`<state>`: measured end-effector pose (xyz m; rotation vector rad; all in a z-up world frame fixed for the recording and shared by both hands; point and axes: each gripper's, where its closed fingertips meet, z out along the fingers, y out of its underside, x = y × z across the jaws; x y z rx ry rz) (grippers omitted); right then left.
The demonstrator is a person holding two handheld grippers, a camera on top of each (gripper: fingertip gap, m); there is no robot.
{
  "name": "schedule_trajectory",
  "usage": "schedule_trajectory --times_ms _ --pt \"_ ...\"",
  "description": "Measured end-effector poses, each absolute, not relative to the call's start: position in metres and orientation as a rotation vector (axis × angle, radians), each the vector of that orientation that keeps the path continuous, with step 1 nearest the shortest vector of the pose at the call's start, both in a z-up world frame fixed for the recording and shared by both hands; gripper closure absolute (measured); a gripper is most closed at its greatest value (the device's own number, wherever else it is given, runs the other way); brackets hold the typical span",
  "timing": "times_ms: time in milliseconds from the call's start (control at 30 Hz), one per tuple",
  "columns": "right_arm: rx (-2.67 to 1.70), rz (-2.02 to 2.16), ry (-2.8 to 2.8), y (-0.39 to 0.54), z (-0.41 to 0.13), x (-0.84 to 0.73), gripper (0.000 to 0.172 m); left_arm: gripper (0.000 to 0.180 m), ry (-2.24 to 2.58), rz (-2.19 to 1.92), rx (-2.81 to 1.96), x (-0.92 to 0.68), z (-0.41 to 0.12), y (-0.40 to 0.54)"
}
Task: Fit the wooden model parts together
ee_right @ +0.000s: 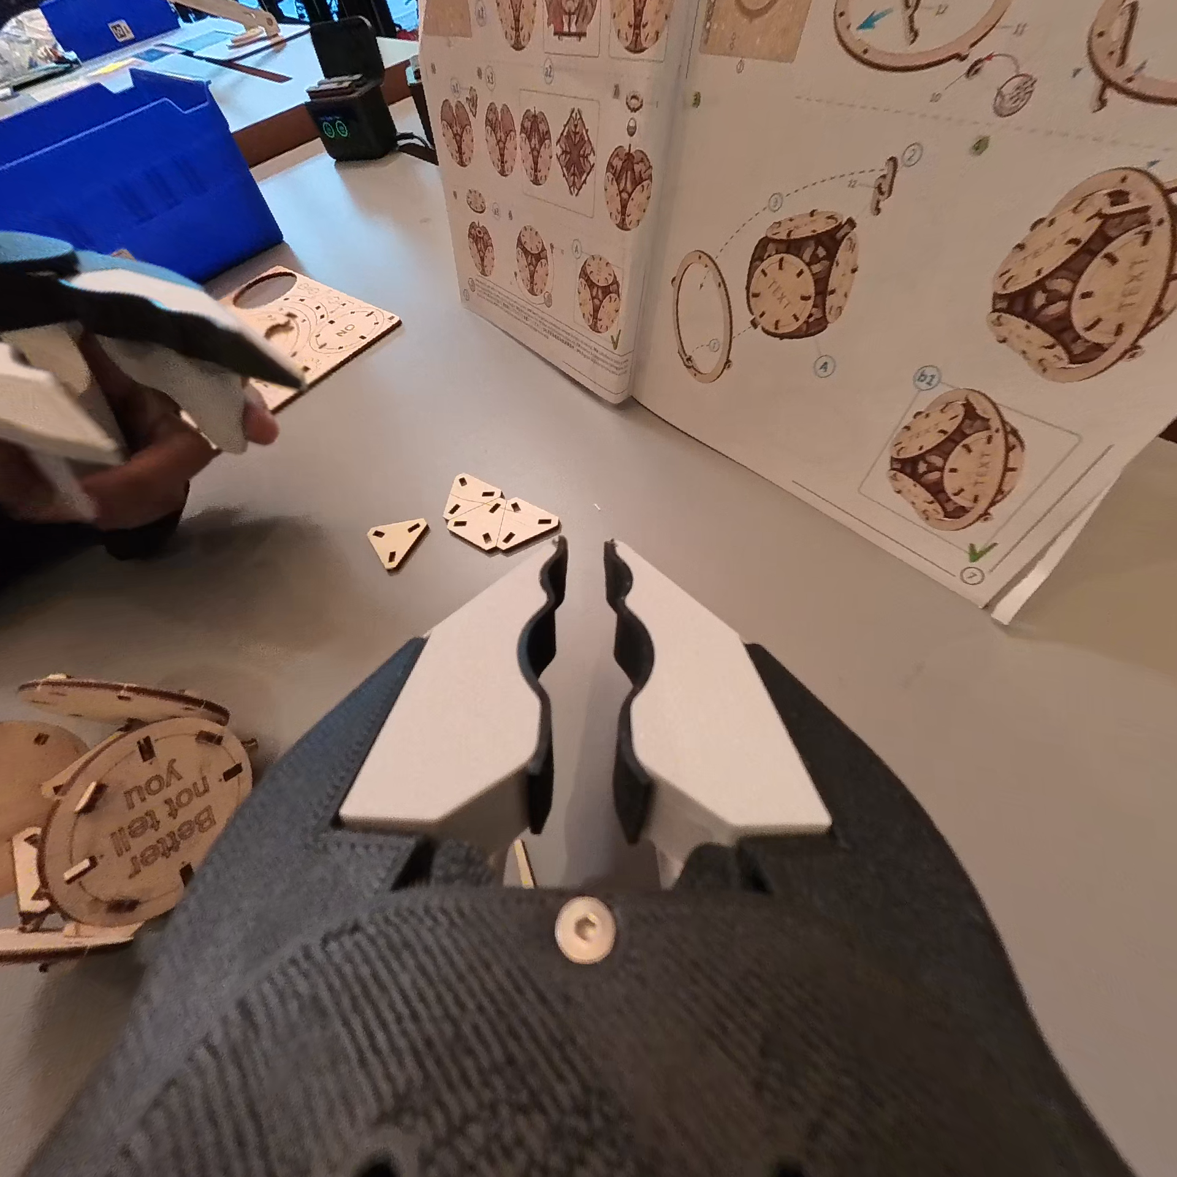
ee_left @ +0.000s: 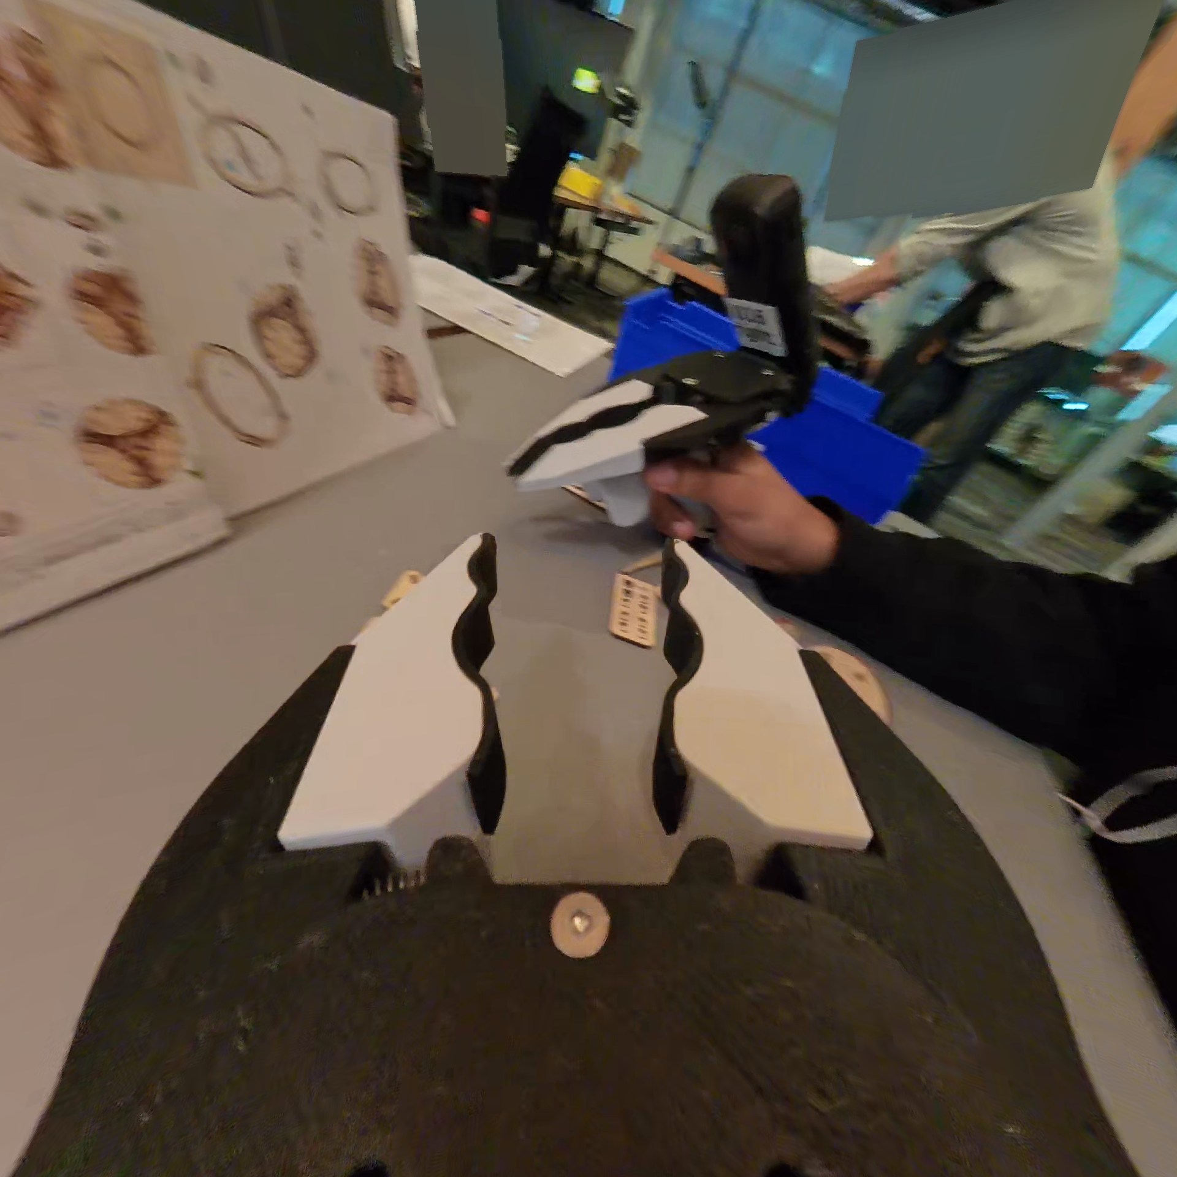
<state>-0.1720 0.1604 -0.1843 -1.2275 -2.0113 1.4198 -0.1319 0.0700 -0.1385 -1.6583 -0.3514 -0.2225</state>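
Your left gripper (ee_left: 576, 554) stands wide and bare above the grey table (ee_left: 191, 700), a slotted wooden strip (ee_left: 632, 610) just beyond its tips. Your right gripper (ee_right: 584, 546) is narrowed on nothing, nearest the cluster of triangular wooden pieces (ee_right: 497, 516); the propped instruction booklet (ee_right: 828, 255) faces you for reading.

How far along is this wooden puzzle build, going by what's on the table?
Partly built: slotted round discs are already joined at lower left. Nothing is in hand: the left gripper and right gripper both stand open over bare table. Loose triangular pieces, a lone triangle and a part-emptied sheet remain beside the instruction booklet.
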Motion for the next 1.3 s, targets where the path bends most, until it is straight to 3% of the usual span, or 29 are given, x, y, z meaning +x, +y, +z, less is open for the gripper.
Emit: schedule_trajectory --times_ms 200,633,1300 --pt "-1.207 1.454 -1.945 0.165 -0.175 -0.171 0.165 0.133 -0.532 0.192 -1.682 -0.178 -0.147 0.051" --pt "-1.118 1.551 -1.816 0.155 -0.148 -0.158 0.172 0.15 -0.619 0.23 -1.651 -0.186 -0.147 0.044" --pt "-1.18 1.793 -1.699 0.166 -0.136 -0.15 0.169 0.149 -0.542 0.244 -1.744 -0.171 -0.155 0.061"
